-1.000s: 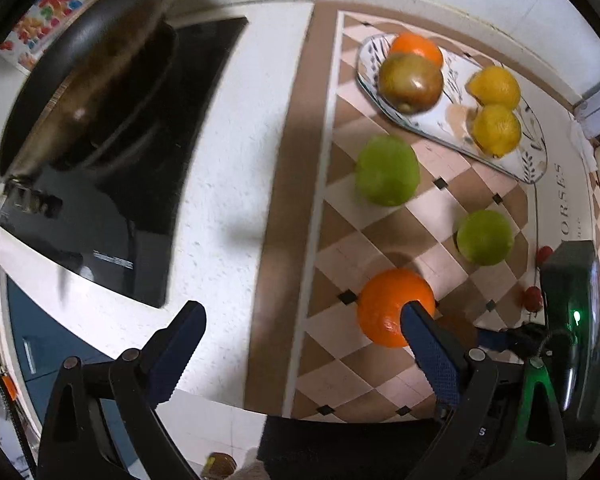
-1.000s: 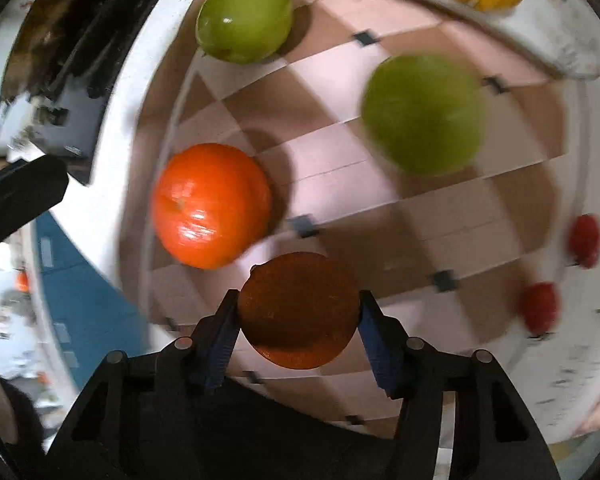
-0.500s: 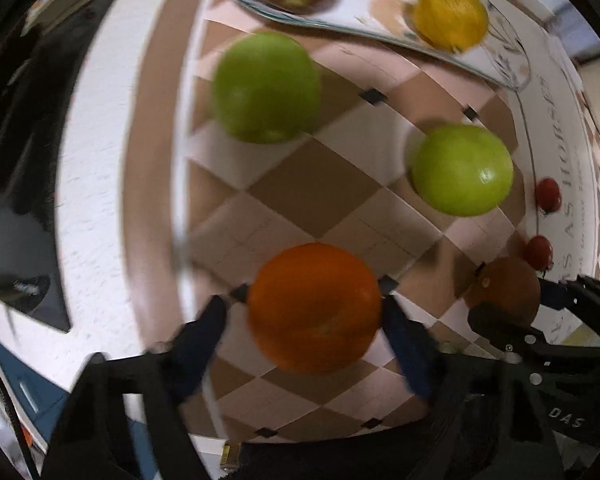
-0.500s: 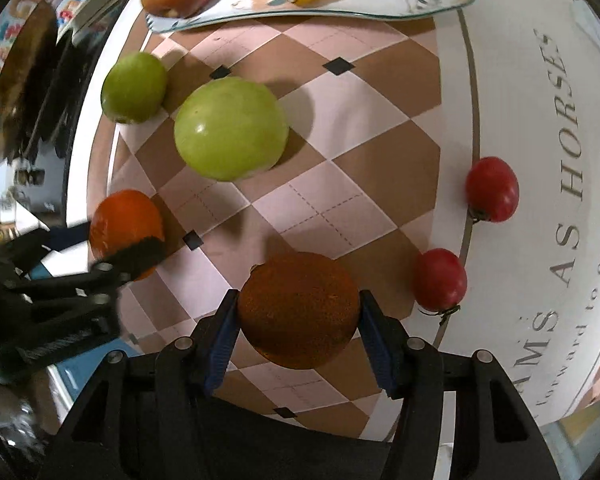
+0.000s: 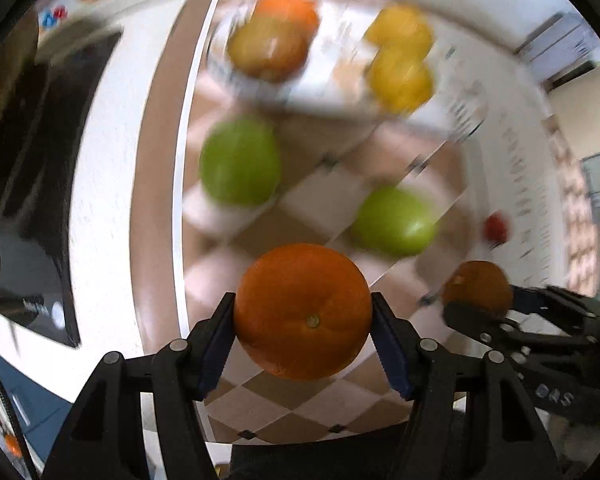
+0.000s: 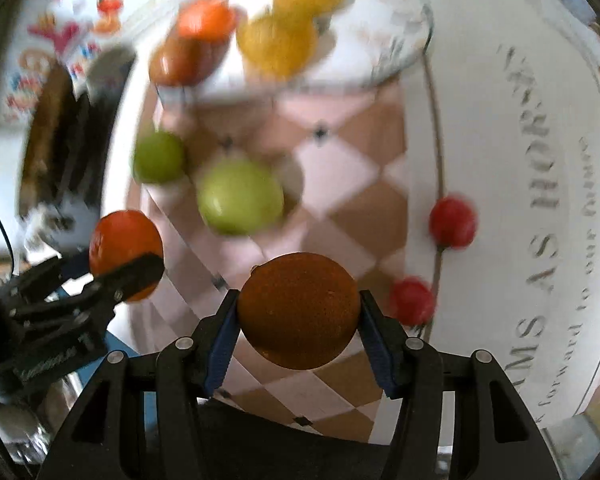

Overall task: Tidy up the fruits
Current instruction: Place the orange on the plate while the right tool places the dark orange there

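Observation:
My left gripper (image 5: 302,314) is shut on a bright orange (image 5: 304,304), its blue pads pressing both sides, lifted off the checked mat (image 5: 308,208). My right gripper (image 6: 298,318) is shut on a darker, brownish orange fruit (image 6: 298,312), also held above the mat. Each gripper shows in the other's view: the right one (image 5: 480,294) at lower right, the left one (image 6: 126,258) at lower left. Two green apples (image 5: 240,160) (image 5: 394,216) lie on the mat. Beyond them the oval plate (image 5: 340,92) holds a reddish apple (image 5: 268,54), an orange (image 5: 286,8) and two yellow fruits (image 5: 400,78).
Two small red tomatoes (image 6: 452,222) (image 6: 412,300) sit at the mat's lettered right border. A black cooktop (image 5: 40,200) with a dark pan (image 6: 48,128) lies to the left on the white counter. The counter's front edge runs just below both grippers.
The left gripper slid right over the bright orange, shut on it and lifted it. The right gripper kept its brownish fruit, rose and swung so the plate came into view.

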Demonstrator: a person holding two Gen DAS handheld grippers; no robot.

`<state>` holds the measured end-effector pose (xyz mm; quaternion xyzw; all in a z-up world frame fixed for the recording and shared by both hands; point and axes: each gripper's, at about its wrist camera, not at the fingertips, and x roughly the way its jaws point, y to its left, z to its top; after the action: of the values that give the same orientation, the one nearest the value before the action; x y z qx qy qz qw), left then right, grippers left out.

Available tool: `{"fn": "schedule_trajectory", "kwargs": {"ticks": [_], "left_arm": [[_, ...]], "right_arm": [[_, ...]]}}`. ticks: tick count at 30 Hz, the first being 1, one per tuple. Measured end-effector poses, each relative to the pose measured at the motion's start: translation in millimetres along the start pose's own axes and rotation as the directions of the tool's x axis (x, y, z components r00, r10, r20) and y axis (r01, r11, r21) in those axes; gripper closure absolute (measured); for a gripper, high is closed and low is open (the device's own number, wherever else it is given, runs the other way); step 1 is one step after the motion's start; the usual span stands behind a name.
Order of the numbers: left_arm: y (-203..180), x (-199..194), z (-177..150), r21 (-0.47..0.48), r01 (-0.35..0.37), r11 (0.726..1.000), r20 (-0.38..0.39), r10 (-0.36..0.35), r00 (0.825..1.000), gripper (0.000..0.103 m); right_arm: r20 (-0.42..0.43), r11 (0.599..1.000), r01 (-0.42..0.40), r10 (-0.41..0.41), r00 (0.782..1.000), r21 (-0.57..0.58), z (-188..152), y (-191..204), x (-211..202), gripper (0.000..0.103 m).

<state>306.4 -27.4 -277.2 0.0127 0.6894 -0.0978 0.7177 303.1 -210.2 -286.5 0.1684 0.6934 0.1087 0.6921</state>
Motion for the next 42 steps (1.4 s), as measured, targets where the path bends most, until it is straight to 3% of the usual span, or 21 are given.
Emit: {"fn": "schedule_trajectory", "kwargs": {"ticks": [5, 9, 12, 20, 23, 25, 26, 28, 29, 31, 33, 36, 42], "left_arm": [[-25, -54, 56, 0.067, 0.019, 0.998, 0.127, -0.027, 0.992, 0.041], [-34, -60, 114, 0.097, -0.015, 0.995, 0.152, 0.000, 0.988, 0.041], [-40, -47, 152, 0.116, -0.064, 0.991, 0.133, 0.048, 0.990, 0.041], [-34, 2, 204, 0.104, -0.104, 0.989, 0.017, 0.103, 0.995, 0.041], [-32, 23, 214, 0.080, -0.101, 0.992, -0.042, 0.105, 0.994, 0.040], [-30, 33, 217, 0.068, -0.087, 0.994, -0.069, 0.092, 0.993, 0.040], [-29, 36, 217, 0.065, -0.079, 0.995, -0.081, 0.084, 0.993, 0.040], [-26, 41, 217, 0.055, -0.067, 0.996, -0.097, 0.072, 0.993, 0.039], [-25, 41, 216, 0.049, -0.052, 0.997, -0.098, 0.057, 0.994, 0.022], [-24, 37, 217, 0.041, -0.048, 0.998, -0.078, 0.051, 0.996, 0.008], [-22, 30, 216, 0.028, -0.034, 0.999, -0.065, 0.036, 0.997, 0.008], [-18, 19, 215, 0.014, -0.039, 0.999, -0.039, 0.040, 0.998, 0.008], [-12, -12, 188, 0.018, -0.138, 0.990, 0.081, 0.136, 0.987, 0.008]], "right_arm": [[0.120, 0.999, -0.021, 0.015, 0.993, 0.041, 52, -7, -38, 0.043], [0.161, 0.996, -0.011, -0.005, 0.987, 0.093, 98, -20, -44, 0.043], [0.160, 0.993, 0.018, -0.037, 0.986, 0.119, 128, -28, -34, 0.043], [0.106, 0.986, 0.046, -0.063, 0.992, 0.159, 159, -36, -2, 0.043], [0.089, 0.983, 0.042, -0.059, 0.994, 0.180, 163, -41, 6, 0.042], [0.080, 0.982, 0.043, -0.059, 0.995, 0.185, 165, -44, 8, 0.029], [0.079, 0.982, 0.049, -0.065, 0.995, 0.182, 166, -45, 8, 0.016], [0.075, 0.983, 0.063, -0.076, 0.994, 0.173, 166, -45, 8, 0.014], [0.074, 0.983, 0.066, -0.080, 0.994, 0.171, 167, -45, 9, 0.015], [0.073, 0.982, 0.086, -0.100, 0.992, 0.165, 167, -44, 8, 0.014], [0.075, 0.981, 0.112, -0.125, 0.989, 0.158, 165, -43, 7, 0.009], [0.080, 0.975, 0.177, -0.188, 0.979, 0.135, 159, -39, 4, 0.009], [0.115, 0.959, 0.269, -0.278, 0.954, 0.089, 142, -25, -8, 0.009]]}}
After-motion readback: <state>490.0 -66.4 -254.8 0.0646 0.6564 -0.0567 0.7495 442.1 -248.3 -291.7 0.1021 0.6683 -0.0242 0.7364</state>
